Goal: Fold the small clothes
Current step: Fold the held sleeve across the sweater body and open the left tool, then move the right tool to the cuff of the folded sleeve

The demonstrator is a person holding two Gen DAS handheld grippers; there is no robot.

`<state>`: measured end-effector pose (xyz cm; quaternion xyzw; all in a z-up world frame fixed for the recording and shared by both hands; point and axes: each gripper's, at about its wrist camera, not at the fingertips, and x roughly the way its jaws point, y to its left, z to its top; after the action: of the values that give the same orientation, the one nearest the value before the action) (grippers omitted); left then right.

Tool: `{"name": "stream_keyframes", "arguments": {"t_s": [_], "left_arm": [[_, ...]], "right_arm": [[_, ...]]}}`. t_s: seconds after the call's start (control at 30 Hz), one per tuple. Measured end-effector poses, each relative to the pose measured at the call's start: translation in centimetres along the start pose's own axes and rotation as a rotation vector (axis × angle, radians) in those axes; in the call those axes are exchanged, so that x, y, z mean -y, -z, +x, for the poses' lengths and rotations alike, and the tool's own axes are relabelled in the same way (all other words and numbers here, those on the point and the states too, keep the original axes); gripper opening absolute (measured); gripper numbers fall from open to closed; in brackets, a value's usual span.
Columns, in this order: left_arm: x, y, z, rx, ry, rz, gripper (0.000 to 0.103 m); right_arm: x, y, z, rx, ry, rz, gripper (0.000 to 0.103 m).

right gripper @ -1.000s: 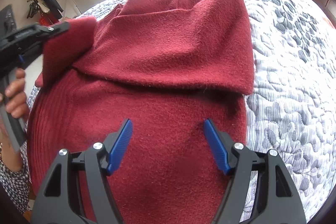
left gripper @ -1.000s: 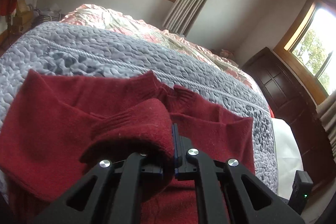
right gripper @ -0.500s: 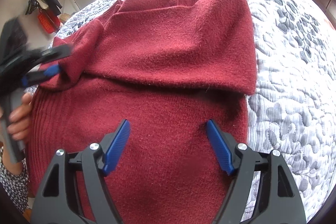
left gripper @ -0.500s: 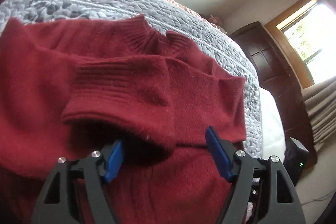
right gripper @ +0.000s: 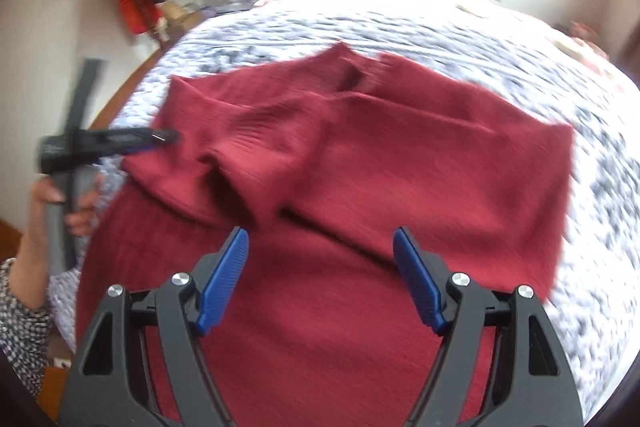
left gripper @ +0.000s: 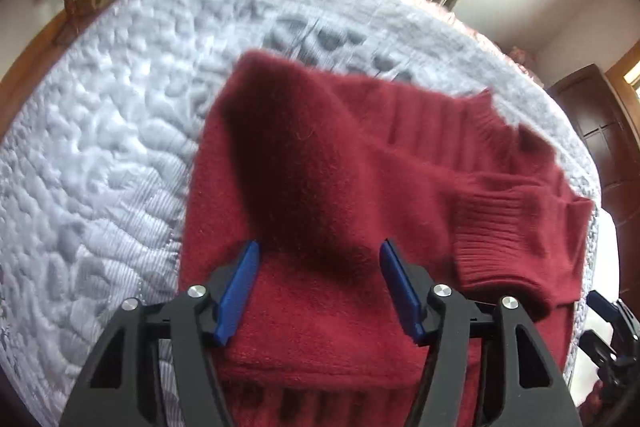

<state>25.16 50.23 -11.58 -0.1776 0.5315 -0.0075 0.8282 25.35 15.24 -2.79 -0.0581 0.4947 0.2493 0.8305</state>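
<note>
Left wrist view: red sweater (left gripper: pixel 360 187) beneath wide-spread left gripper (left gripper: pixel 320 287).

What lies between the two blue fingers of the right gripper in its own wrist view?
Only the red sweater on the quilt fills the gap of the open right gripper; its ribbed cuff lies just beyond.

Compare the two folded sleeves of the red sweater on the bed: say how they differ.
In the right wrist view, the left sleeve shows its ribbed cuff, ending near the sweater's middle; the right sleeve shows no cuff, only a broad smooth panel. The left sleeve lies bunched with a dark hollow under its edge; the right sleeve lies flatter. The left gripper is beside the left sleeve; nothing is near the right sleeve. Both are folded across the sweater's body.
</note>
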Motion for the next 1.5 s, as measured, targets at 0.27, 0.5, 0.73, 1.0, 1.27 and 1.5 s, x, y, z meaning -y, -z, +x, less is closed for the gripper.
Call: {"name": "stream_keyframes", "arguments": {"t_s": [0.27,0.5,0.73,1.0,1.27,1.5], "left_arm": [[-0.4,0.3,0.0,0.010,0.018,0.029,0.060],[-0.4,0.0,0.4,0.008,0.029,0.031,0.060],[-0.3,0.2,0.5,0.019,0.025,0.045,0.063],[1.9,0.9,1.1,0.059,-0.059,0.123,0.075],[1.4,0.8,-1.3,0.112,-0.006,0.065,0.074],[1.3,1.0,-2.5,0.161,-0.042,0.078,0.074]], "right_arm": [[-5.0,-4.1,4.3,-0.026,-0.025,-0.122,0.072],[-6.1,-4.5,8.5,-0.080,0.081,-0.181,0.020],[1.3,-1.8,4.4,0.010,-0.014,0.105,0.013],[8.6,3.9,2.0,0.018,-0.014,0.259,0.060],[12.1,2.8,3.2,0.000,-0.135,0.358,0.061],[10.3,0.2,4.5,-0.036,-0.108,0.262,0.006]]}}
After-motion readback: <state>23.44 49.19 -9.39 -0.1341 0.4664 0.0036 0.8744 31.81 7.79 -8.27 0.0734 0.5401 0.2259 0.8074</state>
